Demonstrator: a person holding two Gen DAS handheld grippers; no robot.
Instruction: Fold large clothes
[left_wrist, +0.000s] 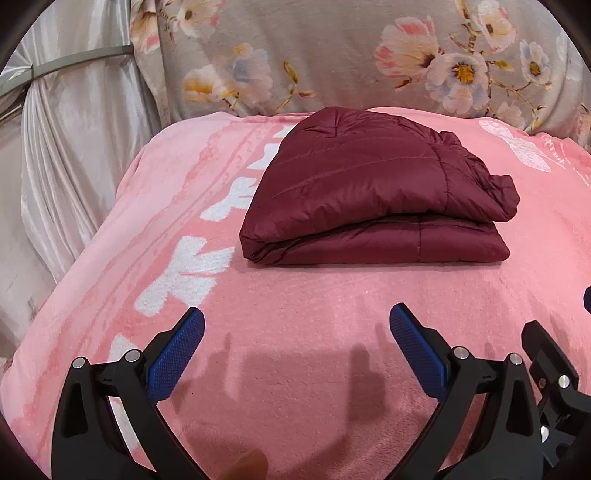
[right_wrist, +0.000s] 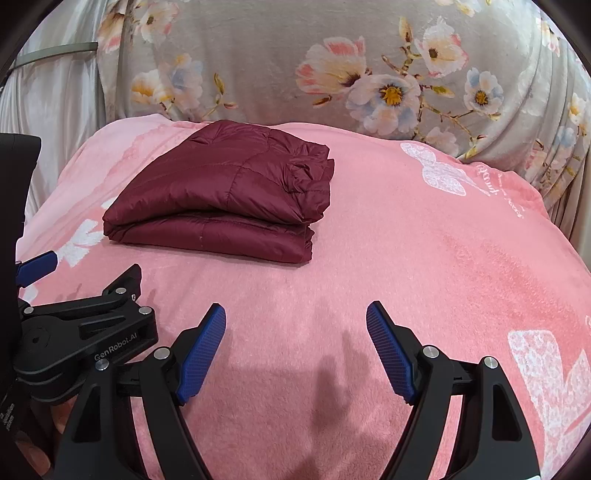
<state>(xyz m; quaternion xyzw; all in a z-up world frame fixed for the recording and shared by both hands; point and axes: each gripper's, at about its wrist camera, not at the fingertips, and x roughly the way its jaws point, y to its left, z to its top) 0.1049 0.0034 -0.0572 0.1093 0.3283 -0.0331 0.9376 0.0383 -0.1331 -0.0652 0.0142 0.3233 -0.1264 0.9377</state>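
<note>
A dark red quilted jacket (left_wrist: 373, 192) lies folded in a compact stack on the pink blanket (left_wrist: 295, 332); it also shows in the right wrist view (right_wrist: 221, 192), left of centre. My left gripper (left_wrist: 297, 321) is open and empty, held above the blanket in front of the jacket, apart from it. My right gripper (right_wrist: 295, 317) is open and empty, in front of the jacket and to its right. The left gripper's body (right_wrist: 81, 332) shows at the left edge of the right wrist view.
The pink blanket (right_wrist: 424, 258) with white patterns covers the bed. A grey floral cloth (left_wrist: 332, 55) rises behind it. A pale satin curtain (left_wrist: 74, 147) hangs at the left. The right gripper's edge (left_wrist: 550, 365) shows at the lower right of the left wrist view.
</note>
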